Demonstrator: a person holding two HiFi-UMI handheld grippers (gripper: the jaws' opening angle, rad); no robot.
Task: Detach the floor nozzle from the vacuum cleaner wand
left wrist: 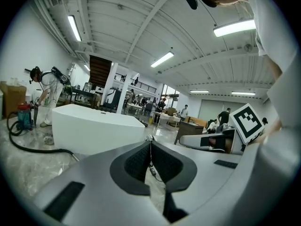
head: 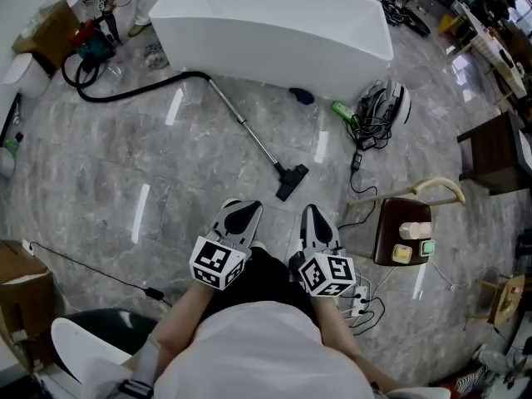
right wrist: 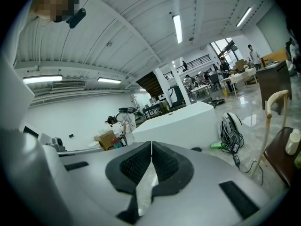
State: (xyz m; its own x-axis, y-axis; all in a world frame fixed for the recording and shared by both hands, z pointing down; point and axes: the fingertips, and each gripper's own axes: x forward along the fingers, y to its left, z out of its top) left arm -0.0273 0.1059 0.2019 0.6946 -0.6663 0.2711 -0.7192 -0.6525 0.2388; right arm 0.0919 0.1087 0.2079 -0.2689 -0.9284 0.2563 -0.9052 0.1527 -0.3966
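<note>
Head view: the floor nozzle lies flat on the marble floor, ahead of both grippers and well apart from them. It is joined to the wand, which slants away toward the black hose beside the white tub. The left gripper and right gripper are held side by side close to the person's body.

Left gripper view: its tongs are pressed together with nothing between them. The tub and a loop of hose show beyond; the nozzle is not in sight.

Right gripper view: these tongs are likewise pressed together and empty, and the nozzle is probably hidden behind the jaws.

The nozzle looks like light, rigid plastic, and the wand a stiff, smooth metal tube that may slip under the pads. A sound hold would be one gripper on the wand just above the joint and the other on the nozzle's neck, pulling along the wand's line.
</note>
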